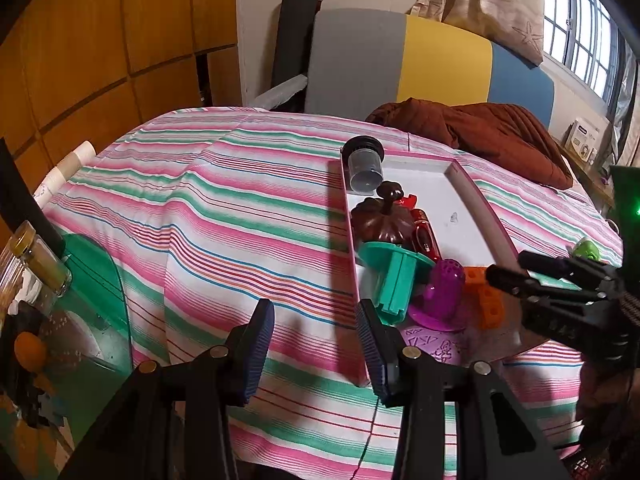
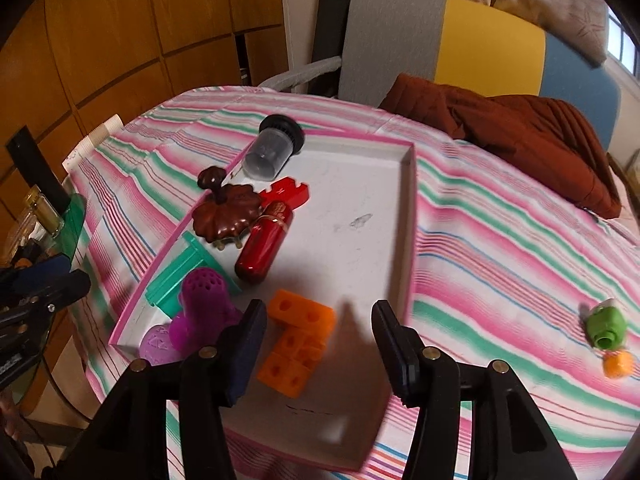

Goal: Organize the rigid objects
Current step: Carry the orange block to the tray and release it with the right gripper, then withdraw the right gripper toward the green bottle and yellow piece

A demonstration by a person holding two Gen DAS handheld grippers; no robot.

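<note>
A white tray with a pink rim point(image 2: 410, 220) point(image 1: 480, 200) lies on the striped bedspread. Along its left side sit a grey cup with a black lid point(image 2: 266, 156), a brown pumpkin-shaped piece point(image 2: 228, 212), a red capsule point(image 2: 266, 244), a teal piece point(image 2: 180, 276) and a purple piece point(image 2: 204, 300). An orange block point(image 2: 296, 340) rests on the tray floor below my right gripper point(image 2: 320, 320), whose jaws stand open and hold nothing. My left gripper point(image 1: 314, 320) hangs open over the bedspread just left of the tray, empty. A green toy point(image 2: 606, 326) lies loose on the bed at the right.
A brown blanket point(image 2: 520, 132) is bunched at the head of the bed before a grey, yellow and blue headboard point(image 2: 492, 44). A green glass side table point(image 1: 100, 280) with jars stands at the left bed edge. A small orange piece point(image 2: 618, 364) lies beside the green toy.
</note>
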